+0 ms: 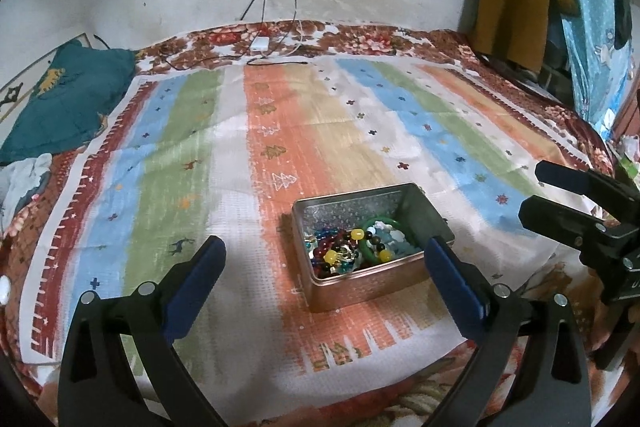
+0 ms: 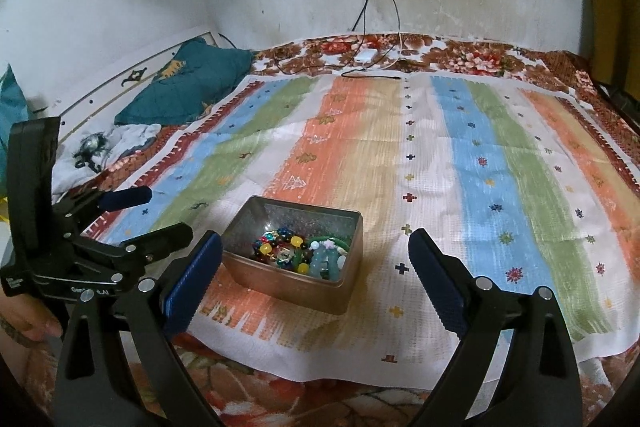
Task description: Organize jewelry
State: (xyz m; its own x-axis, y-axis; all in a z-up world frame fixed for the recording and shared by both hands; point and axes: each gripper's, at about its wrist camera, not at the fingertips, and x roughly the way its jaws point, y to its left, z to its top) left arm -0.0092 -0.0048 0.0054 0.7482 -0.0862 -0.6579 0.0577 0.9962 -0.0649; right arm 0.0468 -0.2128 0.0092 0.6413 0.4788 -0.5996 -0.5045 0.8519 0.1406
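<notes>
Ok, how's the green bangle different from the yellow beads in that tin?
The green bangle is one smooth ring; the yellow beads are separate round balls strung among darker beads. The bangle is far larger, arching over the pile, while each yellow bead is small. The bangle is green, the beads yellow. Both lie in the open metal tin.

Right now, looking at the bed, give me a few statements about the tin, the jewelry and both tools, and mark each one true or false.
1. The metal tin has no lid on it. True.
2. The beaded jewelry is spread out over the striped cloth. False: it lies piled inside the tin.
3. The left tool is open and holds nothing. True.
4. The right tool is clamped on a green bangle. False: it is open and empty; the green bangle lies in the tin.
</notes>
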